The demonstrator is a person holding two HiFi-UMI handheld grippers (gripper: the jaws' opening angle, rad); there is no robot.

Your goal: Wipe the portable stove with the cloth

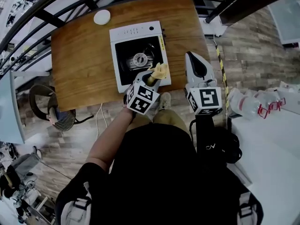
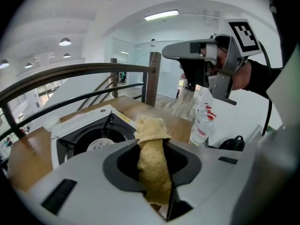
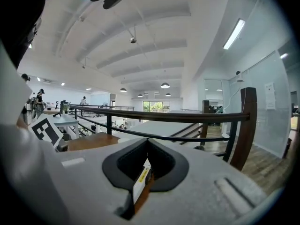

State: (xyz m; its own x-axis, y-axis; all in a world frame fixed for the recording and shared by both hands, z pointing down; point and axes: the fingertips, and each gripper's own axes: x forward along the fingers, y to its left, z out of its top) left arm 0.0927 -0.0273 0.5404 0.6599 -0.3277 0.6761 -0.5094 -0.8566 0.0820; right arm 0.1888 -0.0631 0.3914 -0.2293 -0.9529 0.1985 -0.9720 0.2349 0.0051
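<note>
left tool (image 1: 152, 78) clamped on yellow cloth (image 1: 160, 70), cloth over front-right corner of stove (image 1: 136, 32); contact unclear. right tool (image 1: 191, 56) jaws together, empty, just right of stove. stove sits on wooden surface (image 1: 79, 64). looks like wipe step starting; next move likely needs cloth pressed down, swept across stove top.

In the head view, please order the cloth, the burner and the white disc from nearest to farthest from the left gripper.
1. The cloth, held in the jaws of the left gripper.
2. The burner, at the stove's middle.
3. The white disc, far left on the table.
</note>
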